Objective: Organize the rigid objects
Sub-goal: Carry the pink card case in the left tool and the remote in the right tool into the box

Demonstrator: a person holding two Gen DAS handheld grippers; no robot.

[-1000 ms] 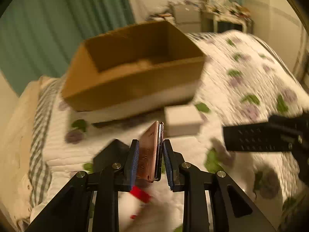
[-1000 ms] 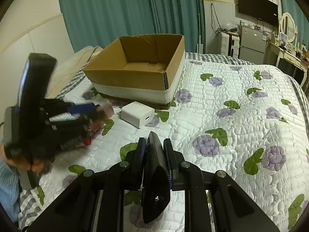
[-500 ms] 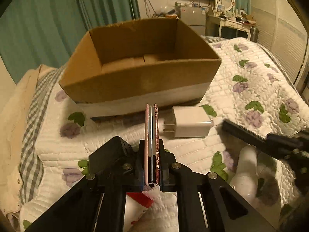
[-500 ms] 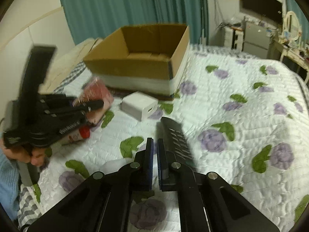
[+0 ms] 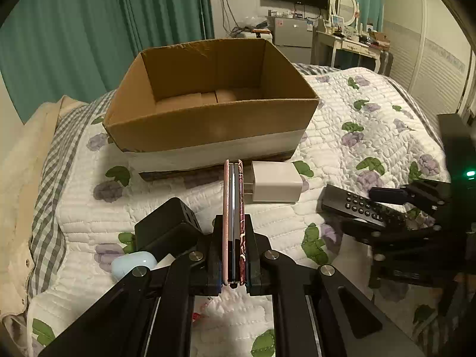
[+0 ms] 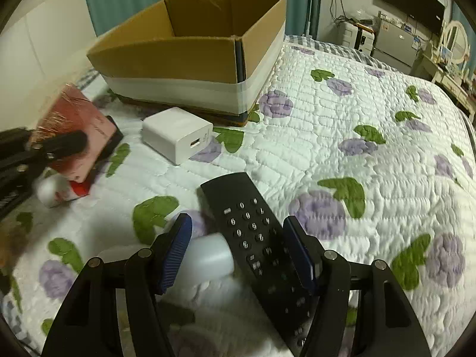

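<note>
Pink slim phone [image 5: 233, 223] clamped edge-up in left tongs [image 5: 234, 255], brown cardboard box [image 5: 208, 101] ahead, right tongs [image 6: 238, 247] apart, straddling black remote control [image 6: 255, 238] on bed.

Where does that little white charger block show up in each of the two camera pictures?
Left wrist view: the charger lies at centre, just right of the held phone, in front of the box.
Right wrist view: the charger lies left of centre, beyond the remote.
Shared landmark: the box.

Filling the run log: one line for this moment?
left gripper: shut on pink phone | right gripper: open over black remote | cardboard box: empty
</note>
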